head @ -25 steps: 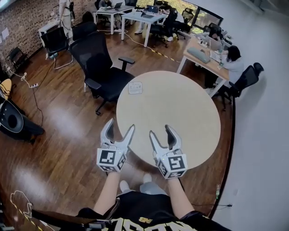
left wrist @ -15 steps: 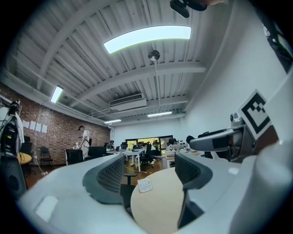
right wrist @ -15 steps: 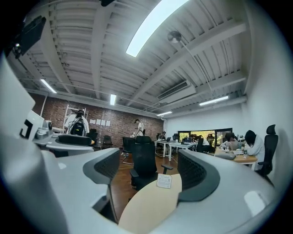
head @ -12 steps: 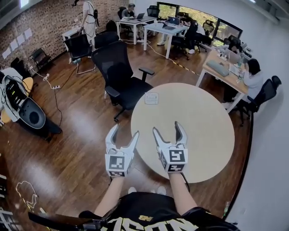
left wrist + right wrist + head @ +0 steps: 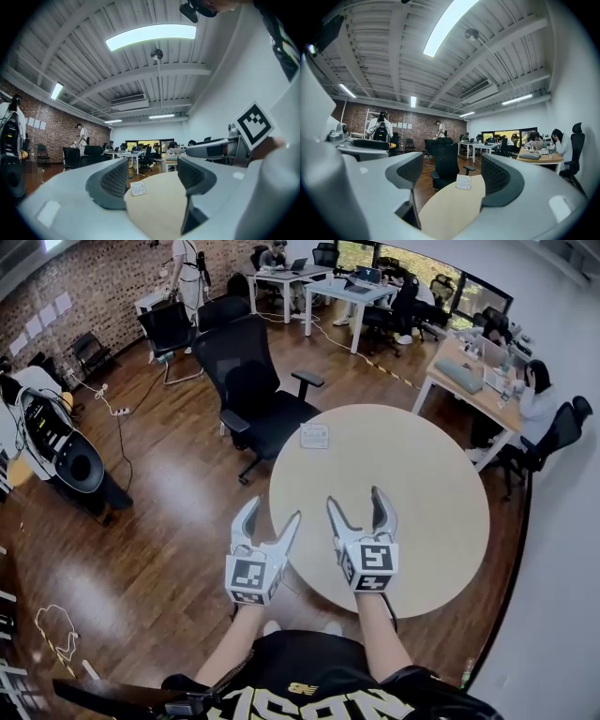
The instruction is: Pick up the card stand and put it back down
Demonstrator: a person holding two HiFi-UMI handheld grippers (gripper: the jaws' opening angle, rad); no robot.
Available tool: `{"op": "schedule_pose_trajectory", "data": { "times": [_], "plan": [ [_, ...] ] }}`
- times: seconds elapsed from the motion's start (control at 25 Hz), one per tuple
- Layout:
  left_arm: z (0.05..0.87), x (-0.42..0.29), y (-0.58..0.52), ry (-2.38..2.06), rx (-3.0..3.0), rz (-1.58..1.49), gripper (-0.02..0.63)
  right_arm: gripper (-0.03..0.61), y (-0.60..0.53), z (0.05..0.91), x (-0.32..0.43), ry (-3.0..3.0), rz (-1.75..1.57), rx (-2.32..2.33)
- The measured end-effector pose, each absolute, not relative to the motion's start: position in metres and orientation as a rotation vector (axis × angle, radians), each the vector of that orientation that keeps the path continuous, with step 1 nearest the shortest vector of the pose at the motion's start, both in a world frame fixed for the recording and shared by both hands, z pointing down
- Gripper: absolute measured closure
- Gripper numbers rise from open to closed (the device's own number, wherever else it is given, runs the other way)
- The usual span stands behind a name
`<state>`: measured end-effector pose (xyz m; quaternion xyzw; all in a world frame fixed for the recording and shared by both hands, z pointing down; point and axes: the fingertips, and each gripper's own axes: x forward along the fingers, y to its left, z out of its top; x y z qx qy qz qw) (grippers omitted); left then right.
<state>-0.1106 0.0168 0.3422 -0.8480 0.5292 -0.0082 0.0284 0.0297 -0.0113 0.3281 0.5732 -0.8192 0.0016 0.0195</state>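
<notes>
The card stand [image 5: 314, 435] is a small white card that stands upright near the far left rim of the round beige table [image 5: 422, 484]. It shows between the jaws in the left gripper view [image 5: 138, 188] and in the right gripper view [image 5: 463, 182], well ahead of both. My left gripper [image 5: 272, 512] hangs open over the floor beside the table's near left edge. My right gripper [image 5: 356, 499] is open above the near edge. Its jaws have just been opening and then easing in a little, with nothing between them. Both grippers point level at the card stand.
A black office chair [image 5: 253, 381] stands against the table's far left side. Desks with seated people fill the back [image 5: 347, 282] and the right [image 5: 487, 362]. A dark machine [image 5: 56, 451] sits on the wooden floor at the left.
The head view has swung, so the table now lies further right and lower in it. Both grippers have edged forward toward the table. The card stand has stayed put.
</notes>
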Motion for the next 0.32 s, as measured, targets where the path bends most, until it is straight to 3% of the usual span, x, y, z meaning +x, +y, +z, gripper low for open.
{"op": "schedule_pose_trajectory", "data": {
  "times": [0.32],
  "plan": [
    [0.354,-0.115,0.009,1.678,-2.611,-0.035,0.291,0.204,-0.017,0.336,0.038,-2.550,0.016,1.767]
  ]
}}
